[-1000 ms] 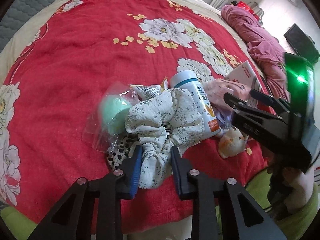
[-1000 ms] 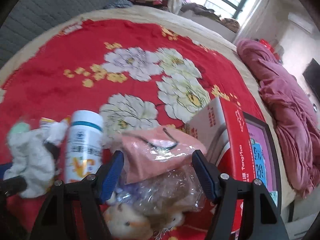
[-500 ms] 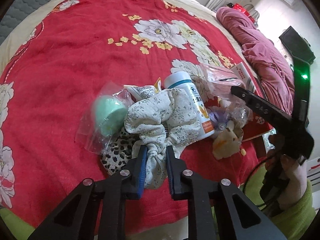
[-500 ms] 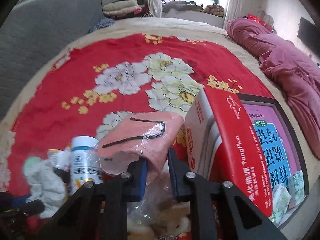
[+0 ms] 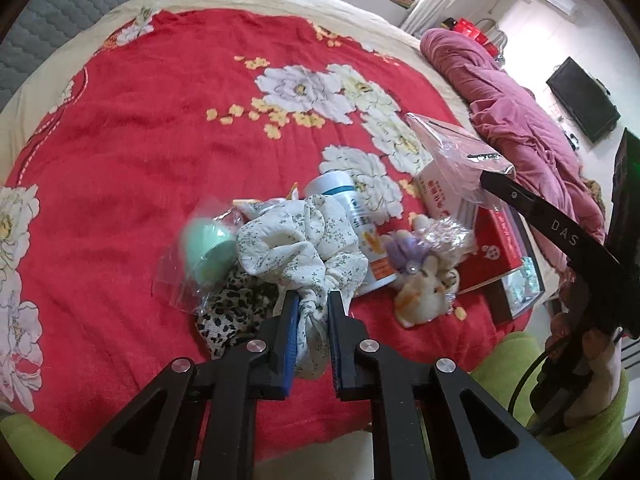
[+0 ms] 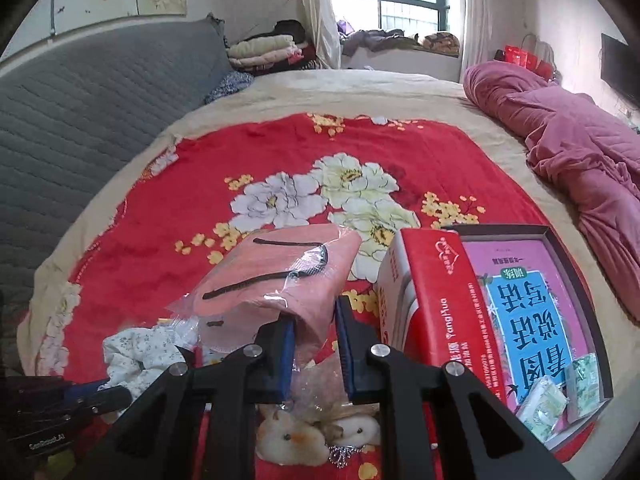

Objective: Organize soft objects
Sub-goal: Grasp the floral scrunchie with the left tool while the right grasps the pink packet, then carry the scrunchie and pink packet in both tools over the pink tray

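My left gripper (image 5: 313, 308) is shut on the lower end of a white floral fabric scrunchie (image 5: 298, 244), which bunches above the jaws near the front of the red flowered blanket (image 5: 160, 128). My right gripper (image 6: 315, 320) is shut on a pink cloth sealed in a clear bag (image 6: 276, 280), held above the pile; the same pink bagged cloth (image 5: 456, 152) shows at the right of the left wrist view. The scrunchie (image 6: 140, 354) and the left gripper's body appear at lower left of the right wrist view.
A white bottle (image 5: 352, 216), a mint-green item in a clear bag (image 5: 208, 250), leopard-print fabric (image 5: 236, 308) and small plush toys (image 5: 420, 292) lie around the scrunchie. A red carton (image 6: 440, 300) leans on an open box (image 6: 560, 240). A pink quilt (image 6: 580, 148) lies at right.
Both grippers closed, the left on the scrunchie and the right on the pink bagged cloth. The right gripper then rose with the bag, lifting it off the pile; the left rose slightly.
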Action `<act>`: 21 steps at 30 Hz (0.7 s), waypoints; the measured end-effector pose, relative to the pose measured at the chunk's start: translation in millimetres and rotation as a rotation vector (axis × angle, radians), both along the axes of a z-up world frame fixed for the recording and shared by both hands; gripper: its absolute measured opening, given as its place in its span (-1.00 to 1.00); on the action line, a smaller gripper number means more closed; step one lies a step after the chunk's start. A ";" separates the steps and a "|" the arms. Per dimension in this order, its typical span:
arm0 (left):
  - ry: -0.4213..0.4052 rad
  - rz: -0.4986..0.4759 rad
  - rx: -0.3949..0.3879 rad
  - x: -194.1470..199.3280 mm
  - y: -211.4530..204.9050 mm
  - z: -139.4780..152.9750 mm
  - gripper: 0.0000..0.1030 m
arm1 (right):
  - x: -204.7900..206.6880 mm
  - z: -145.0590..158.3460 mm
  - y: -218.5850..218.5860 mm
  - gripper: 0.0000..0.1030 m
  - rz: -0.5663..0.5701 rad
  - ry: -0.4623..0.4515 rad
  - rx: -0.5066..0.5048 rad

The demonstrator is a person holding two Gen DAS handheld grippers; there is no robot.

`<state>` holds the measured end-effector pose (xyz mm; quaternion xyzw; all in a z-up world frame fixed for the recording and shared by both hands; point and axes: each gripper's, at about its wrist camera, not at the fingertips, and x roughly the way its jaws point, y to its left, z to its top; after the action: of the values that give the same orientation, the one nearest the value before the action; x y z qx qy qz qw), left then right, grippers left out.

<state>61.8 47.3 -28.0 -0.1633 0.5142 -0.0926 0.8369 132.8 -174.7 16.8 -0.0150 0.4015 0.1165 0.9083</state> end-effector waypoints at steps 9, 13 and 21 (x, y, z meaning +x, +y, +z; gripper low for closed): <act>-0.047 -0.010 0.015 -5.2 -9.6 26.6 -0.73 | -13.6 23.1 -13.0 -0.62 0.001 -0.039 0.039; -0.076 -0.019 0.023 -2.8 -19.8 42.9 -0.73 | -19.6 35.1 -22.8 -0.62 -0.009 -0.064 0.058; -0.133 -0.069 0.036 2.3 -50.0 72.2 -0.73 | -33.1 58.9 -52.4 -0.64 -0.050 -0.118 0.101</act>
<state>64.1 -2.7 44.2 -0.1239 0.4644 -0.1229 0.8683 99.7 -227.1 75.8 0.0340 0.3409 0.1129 0.9327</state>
